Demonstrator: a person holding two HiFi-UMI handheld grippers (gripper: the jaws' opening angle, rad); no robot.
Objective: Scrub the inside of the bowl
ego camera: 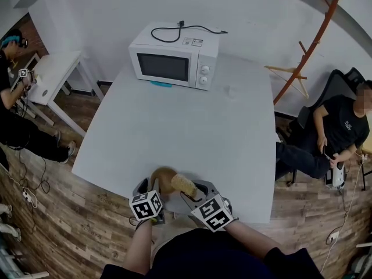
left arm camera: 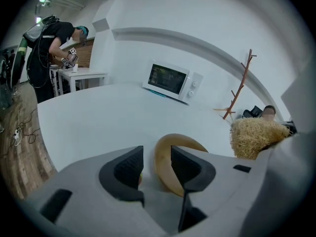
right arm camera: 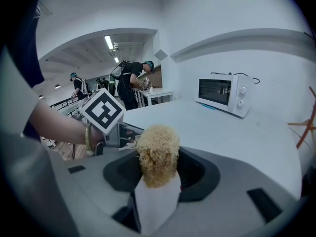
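A wooden bowl (ego camera: 161,178) sits tilted near the front edge of the grey table (ego camera: 192,127). My left gripper (ego camera: 150,185) straddles its rim: in the left gripper view the bowl's rim (left arm camera: 178,138) stands between the jaws of the left gripper (left arm camera: 157,158), with a gap at the left pad. My right gripper (ego camera: 192,192) is shut on a straw-coloured loofah scrubber (ego camera: 183,183), held just right of the bowl. In the right gripper view the scrubber (right arm camera: 158,149) sticks up out of the right gripper (right arm camera: 158,177).
A white microwave (ego camera: 174,60) stands at the table's far side, its cable on top. A wooden coat rack (ego camera: 308,51) leans at the right. One person sits at the right (ego camera: 340,129), another stands by a small white table (ego camera: 55,68) at the left.
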